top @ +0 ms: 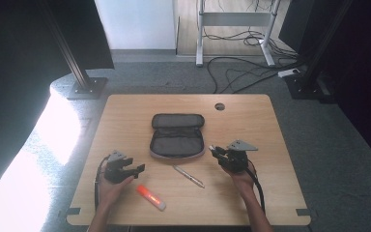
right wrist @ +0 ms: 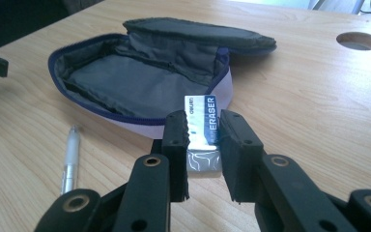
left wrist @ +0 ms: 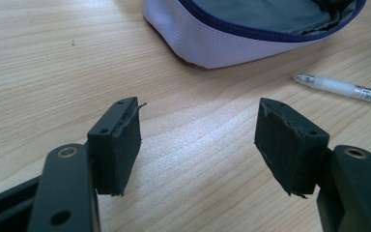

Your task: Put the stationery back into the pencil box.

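One table (top: 125,116) carries everything. On it lies one open pencil case (top: 177,136), at the centre of the high view. There is one pen (top: 189,176), just below the case, and one orange marker (top: 150,197) at the lower left of centre. One eraser (right wrist: 202,128) shows at the middle of the right gripper view. Two hand-held grippers are in use: the left hand-held gripper (top: 140,168) and the right hand-held gripper (top: 213,150). The table has one round hole (top: 220,106) near its upper edge.

Around me: wooden table (top: 251,121) with cable hole (top: 220,106); grey carpet floor (top: 328,145); loose cables (top: 236,72); white desk frame (top: 234,21); bright glare (top: 19,164) at left, perhaps sunlight.
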A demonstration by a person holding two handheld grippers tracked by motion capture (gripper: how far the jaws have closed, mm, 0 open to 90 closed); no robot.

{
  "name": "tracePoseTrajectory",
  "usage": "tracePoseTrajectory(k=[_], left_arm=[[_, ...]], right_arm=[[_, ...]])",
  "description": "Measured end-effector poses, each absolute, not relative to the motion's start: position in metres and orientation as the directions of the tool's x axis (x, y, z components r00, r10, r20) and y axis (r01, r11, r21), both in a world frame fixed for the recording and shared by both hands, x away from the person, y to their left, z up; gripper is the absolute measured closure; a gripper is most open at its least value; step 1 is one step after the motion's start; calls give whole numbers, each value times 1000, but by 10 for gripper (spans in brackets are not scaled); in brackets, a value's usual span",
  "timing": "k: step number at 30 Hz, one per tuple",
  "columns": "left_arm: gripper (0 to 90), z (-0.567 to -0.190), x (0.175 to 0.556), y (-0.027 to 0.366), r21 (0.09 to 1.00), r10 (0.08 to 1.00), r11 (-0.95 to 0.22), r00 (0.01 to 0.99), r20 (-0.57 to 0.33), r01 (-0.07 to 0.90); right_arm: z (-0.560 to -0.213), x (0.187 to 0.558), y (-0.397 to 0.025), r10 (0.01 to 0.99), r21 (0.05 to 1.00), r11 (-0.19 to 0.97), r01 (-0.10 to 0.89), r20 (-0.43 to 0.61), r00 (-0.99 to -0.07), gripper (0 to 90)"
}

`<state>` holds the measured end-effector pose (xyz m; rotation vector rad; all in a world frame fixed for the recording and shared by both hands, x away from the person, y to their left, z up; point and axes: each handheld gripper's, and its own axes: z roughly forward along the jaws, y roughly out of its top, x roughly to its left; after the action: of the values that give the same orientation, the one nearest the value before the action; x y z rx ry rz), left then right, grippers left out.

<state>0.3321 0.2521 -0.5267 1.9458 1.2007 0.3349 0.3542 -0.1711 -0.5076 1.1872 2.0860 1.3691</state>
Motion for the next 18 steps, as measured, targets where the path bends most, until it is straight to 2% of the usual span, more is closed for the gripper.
tracePoseTrajectory(k=[18], left_arm=[[336,-529,333,253,735,842,-232,510,-177,638]], right_arm=[[-499,358,-158,811,885,160,436,134,-570,726]])
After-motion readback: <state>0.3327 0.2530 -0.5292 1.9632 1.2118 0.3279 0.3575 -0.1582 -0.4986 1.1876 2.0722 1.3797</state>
